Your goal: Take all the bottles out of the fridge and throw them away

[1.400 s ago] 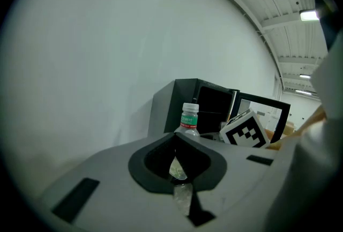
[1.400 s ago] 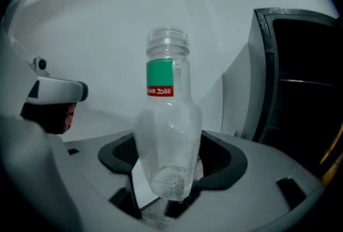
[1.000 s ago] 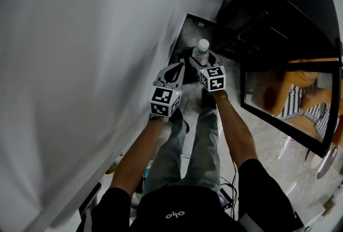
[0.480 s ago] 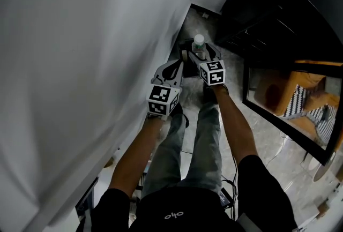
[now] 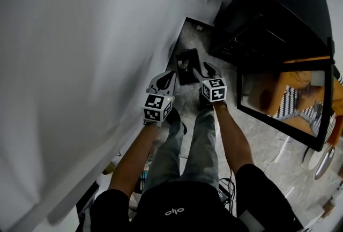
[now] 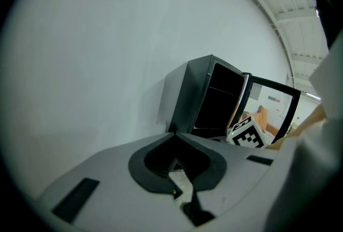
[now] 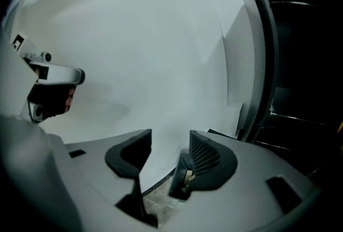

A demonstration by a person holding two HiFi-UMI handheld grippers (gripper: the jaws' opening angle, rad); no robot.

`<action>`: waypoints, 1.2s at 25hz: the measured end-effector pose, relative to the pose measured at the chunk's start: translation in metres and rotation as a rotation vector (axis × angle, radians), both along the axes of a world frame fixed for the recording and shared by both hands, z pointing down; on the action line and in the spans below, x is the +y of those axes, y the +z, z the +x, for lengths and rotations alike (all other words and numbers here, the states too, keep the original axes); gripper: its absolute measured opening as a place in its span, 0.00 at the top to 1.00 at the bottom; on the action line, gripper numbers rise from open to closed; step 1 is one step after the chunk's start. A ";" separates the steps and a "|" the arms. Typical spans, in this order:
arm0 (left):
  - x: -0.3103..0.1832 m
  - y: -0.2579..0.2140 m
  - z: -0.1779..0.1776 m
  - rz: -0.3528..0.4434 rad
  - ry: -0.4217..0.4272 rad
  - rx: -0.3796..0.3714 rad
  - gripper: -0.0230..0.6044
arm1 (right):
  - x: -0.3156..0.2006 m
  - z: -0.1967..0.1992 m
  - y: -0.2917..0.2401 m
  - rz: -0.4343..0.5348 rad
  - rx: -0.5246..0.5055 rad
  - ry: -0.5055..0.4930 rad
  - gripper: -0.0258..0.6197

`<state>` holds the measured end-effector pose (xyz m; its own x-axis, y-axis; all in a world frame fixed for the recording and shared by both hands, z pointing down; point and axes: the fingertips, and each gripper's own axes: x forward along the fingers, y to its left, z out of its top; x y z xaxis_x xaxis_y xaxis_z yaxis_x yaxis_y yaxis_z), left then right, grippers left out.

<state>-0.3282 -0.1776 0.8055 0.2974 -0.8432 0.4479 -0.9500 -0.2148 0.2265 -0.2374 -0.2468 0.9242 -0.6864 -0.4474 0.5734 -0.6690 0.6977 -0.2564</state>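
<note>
wall (image 5: 80, 65): matt, smooth | floor (image 5: 268, 145): polished veined stone | fridge (image 6: 185, 97): dark, glossy

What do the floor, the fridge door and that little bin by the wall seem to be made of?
Floor: probably polished stone or marble-look tile, going by its pale surface, grey veining and slight sheen.
Fridge door: a glass pane in a black frame. Orange shapes show in or through it.
Bin: probably dark matte plastic, but it is too small to be sure.
</note>
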 end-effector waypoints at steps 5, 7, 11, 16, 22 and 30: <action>0.016 -0.056 0.010 0.023 0.028 0.001 0.95 | 0.027 0.021 -0.092 0.044 -0.026 0.073 0.93; 0.017 -0.077 0.019 0.050 0.055 0.006 0.95 | 0.032 0.024 -0.125 0.076 -0.032 0.079 0.95; 0.021 -0.110 0.044 0.070 0.134 -0.015 0.95 | 0.043 0.036 -0.179 0.112 -0.042 0.068 0.95; 0.058 -0.149 0.074 0.088 0.148 -0.033 0.95 | 0.084 0.081 -0.238 0.137 -0.065 0.092 0.95; 0.067 -0.198 0.132 0.143 0.148 -0.027 0.95 | 0.105 0.169 -0.288 0.174 -0.047 0.150 0.95; 0.091 -0.240 0.233 0.194 0.141 0.004 0.95 | 0.145 0.274 -0.336 0.229 -0.034 0.157 0.95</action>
